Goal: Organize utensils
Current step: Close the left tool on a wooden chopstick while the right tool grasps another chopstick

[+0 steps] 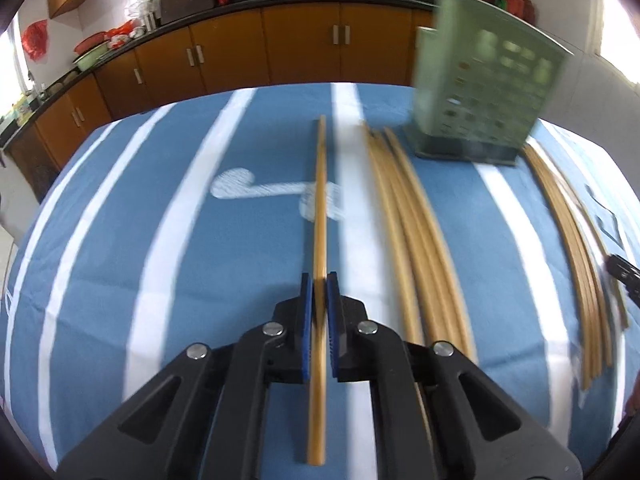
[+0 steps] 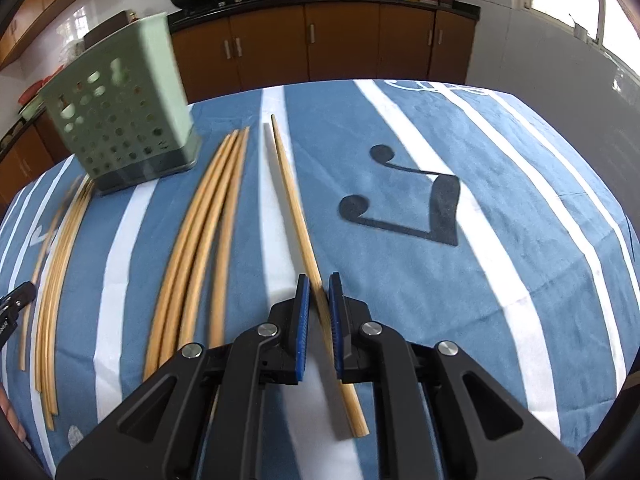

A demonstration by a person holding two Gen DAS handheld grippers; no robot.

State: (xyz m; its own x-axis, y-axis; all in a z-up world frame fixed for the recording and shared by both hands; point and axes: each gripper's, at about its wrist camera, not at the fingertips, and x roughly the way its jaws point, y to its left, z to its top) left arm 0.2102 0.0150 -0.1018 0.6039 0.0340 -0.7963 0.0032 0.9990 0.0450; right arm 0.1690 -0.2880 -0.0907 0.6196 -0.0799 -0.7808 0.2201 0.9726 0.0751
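A: Risk first. Both tools are pinching one chopstick each, and long thin sticks pivot in a pinch. Left gripper (image 1: 319, 280) has its blue pads pressed onto a single chopstick (image 1: 320, 216) close to its near end, so most of the length hangs out front. I'd expect the far tip to droop or swing on the way to the holder.

B: Right one?

A: Right gripper (image 2: 319, 282) is closed on its own chopstick (image 2: 298, 216), but that stick sits skewed between the pads, crossing from far left to near right. Skewed grip means likely twist or slip-out on the lift.

B: Where does it all go?

A: Green holder (image 2: 120, 104), perforated, upright on the far side of the table (image 2: 500, 240), between the two grippers. Its top opening isn't visible, so I can't tell how much room there is. A drooping tip could catch the rim or tip the holder.

B: Anything in the way?

A: Biggest to smallest: striped blue cloth covers the table. Loose bundle (image 2: 200, 232) lies just left of the right gripper's stick. Second bundle (image 1: 408, 232) lies just right of the left gripper's stick. Both run up near the holder's base. Swinging a held stick sideways could rake them. Kitchen cabinets are far behind, irrelevant.
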